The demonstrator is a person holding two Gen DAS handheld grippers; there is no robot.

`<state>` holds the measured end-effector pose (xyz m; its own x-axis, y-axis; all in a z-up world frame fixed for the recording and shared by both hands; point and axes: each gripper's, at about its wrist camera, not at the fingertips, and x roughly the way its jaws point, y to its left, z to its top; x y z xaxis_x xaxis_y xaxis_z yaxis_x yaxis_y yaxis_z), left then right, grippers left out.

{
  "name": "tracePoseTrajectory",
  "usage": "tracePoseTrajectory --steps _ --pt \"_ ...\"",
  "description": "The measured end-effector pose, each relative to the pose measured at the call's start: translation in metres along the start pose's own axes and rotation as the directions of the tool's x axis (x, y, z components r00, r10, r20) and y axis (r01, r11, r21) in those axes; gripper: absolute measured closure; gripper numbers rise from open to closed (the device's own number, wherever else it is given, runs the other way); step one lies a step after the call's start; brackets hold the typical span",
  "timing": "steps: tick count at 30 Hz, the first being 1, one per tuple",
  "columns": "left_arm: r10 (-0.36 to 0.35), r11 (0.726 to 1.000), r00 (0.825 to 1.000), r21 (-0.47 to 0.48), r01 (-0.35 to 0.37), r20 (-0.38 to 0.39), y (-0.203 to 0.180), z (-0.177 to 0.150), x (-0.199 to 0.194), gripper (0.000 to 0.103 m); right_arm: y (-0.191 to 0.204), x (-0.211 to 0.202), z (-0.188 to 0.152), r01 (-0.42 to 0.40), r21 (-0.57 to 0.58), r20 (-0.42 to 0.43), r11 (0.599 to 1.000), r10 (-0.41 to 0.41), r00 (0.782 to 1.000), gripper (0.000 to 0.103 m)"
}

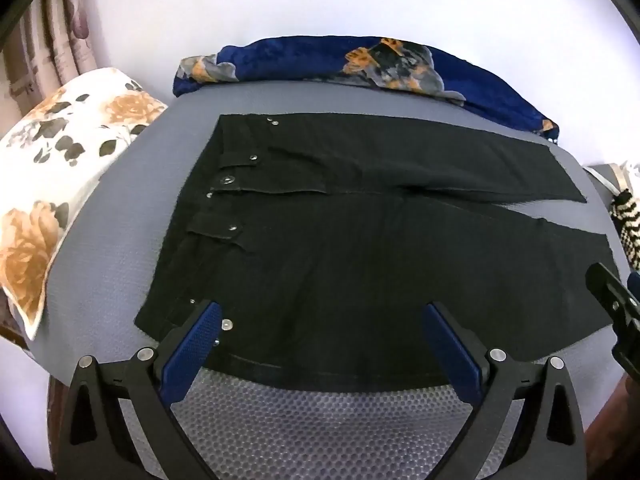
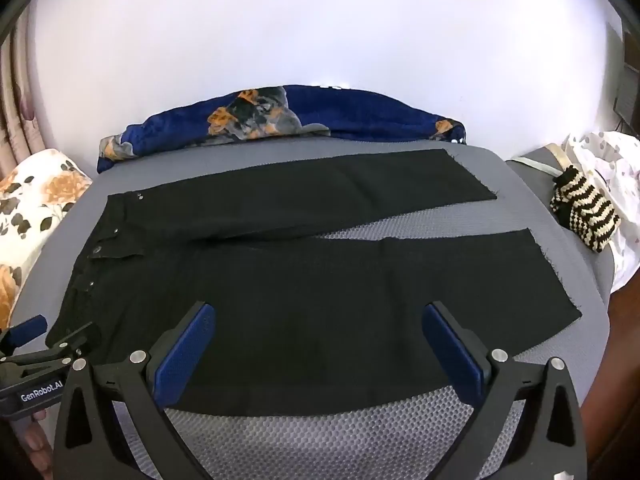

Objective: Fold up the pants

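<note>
Black pants lie spread flat on a grey mesh surface, waistband with metal studs to the left, both legs running right. In the right wrist view the pants show a gap between the two leg ends. My left gripper hovers open over the near waist edge, nothing between its blue pads. My right gripper is open above the near leg's lower edge, also holding nothing. Each gripper appears at the side of the other's view: the right gripper and the left gripper.
A floral pillow lies at the left. A blue patterned blanket is bunched along the far edge by a white wall. A striped black-and-cream knit item and white cloth sit at the right.
</note>
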<state>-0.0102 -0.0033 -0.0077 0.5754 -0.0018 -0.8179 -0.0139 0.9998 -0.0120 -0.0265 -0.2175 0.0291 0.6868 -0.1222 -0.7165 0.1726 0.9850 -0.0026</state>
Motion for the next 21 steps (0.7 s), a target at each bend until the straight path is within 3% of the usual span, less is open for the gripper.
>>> tracePoseTrajectory --steps 21 --pt "0.003 1.0 0.999 0.01 -0.002 -0.052 0.005 -0.001 0.009 0.003 0.001 0.003 -0.004 0.003 -0.003 -0.006 1.0 -0.003 1.0 0.0"
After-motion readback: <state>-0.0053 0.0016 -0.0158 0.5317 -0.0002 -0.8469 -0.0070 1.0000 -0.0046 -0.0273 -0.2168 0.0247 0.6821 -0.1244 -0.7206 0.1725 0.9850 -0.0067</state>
